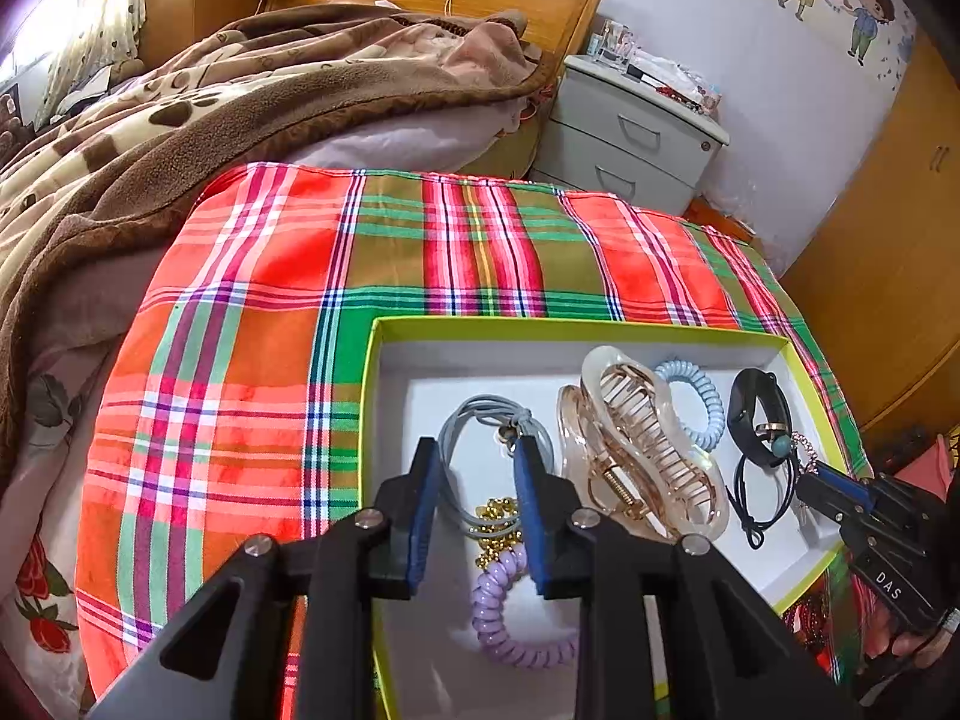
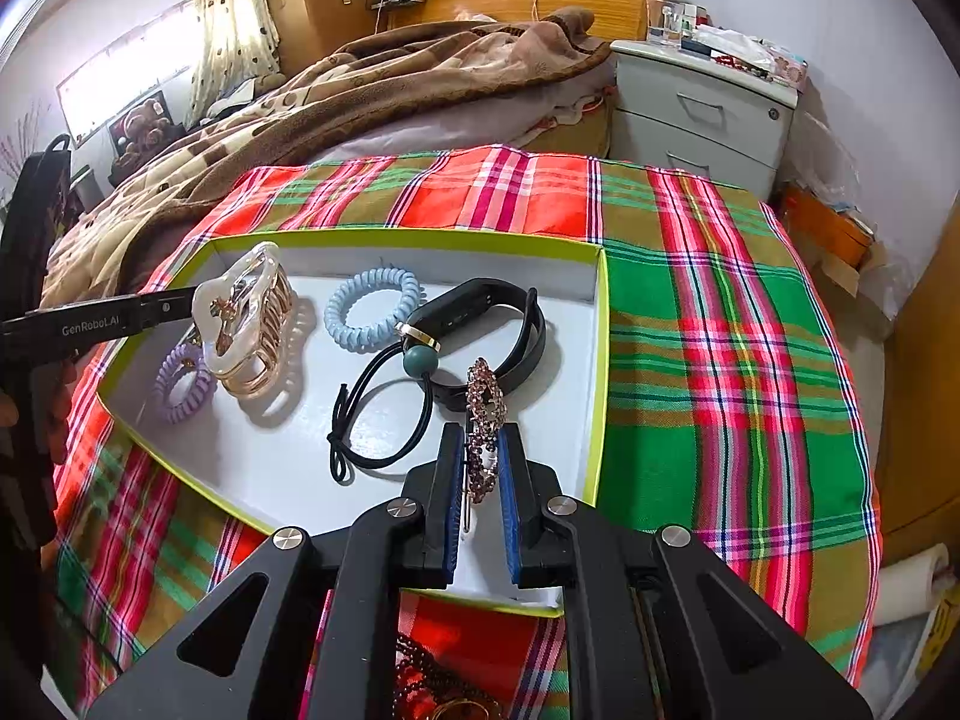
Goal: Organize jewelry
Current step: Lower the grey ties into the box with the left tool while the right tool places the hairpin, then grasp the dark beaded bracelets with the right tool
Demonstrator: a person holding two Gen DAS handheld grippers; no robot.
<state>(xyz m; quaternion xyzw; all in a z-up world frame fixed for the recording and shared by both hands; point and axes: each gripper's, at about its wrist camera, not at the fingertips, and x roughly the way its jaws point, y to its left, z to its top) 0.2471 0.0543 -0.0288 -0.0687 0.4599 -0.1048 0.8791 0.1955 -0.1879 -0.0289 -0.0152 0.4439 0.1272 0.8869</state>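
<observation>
A white box with a lime rim (image 1: 576, 327) (image 2: 420, 235) lies on the plaid cloth. In it are a pearly claw clip (image 1: 642, 444) (image 2: 249, 324), a light blue coil tie (image 1: 699, 402) (image 2: 372, 309), a purple coil tie (image 1: 516, 618) (image 2: 180, 384), a black band (image 1: 759, 414) (image 2: 486, 312), a black elastic with a teal bead (image 2: 384, 414), a grey elastic (image 1: 486, 414) and gold beads (image 1: 498, 519). My left gripper (image 1: 477, 462) is open above the grey elastic, holding nothing. My right gripper (image 2: 483, 450) has its jaws around a purple rhinestone hair clip (image 2: 485, 420), slightly apart from it.
The plaid cloth (image 1: 270, 330) (image 2: 720, 330) covers the bed end. A brown blanket (image 1: 180, 120) is heaped behind it. A grey nightstand (image 1: 636, 138) (image 2: 708, 108) stands by the wall. Dark red beads (image 2: 420, 678) lie on the cloth below the box.
</observation>
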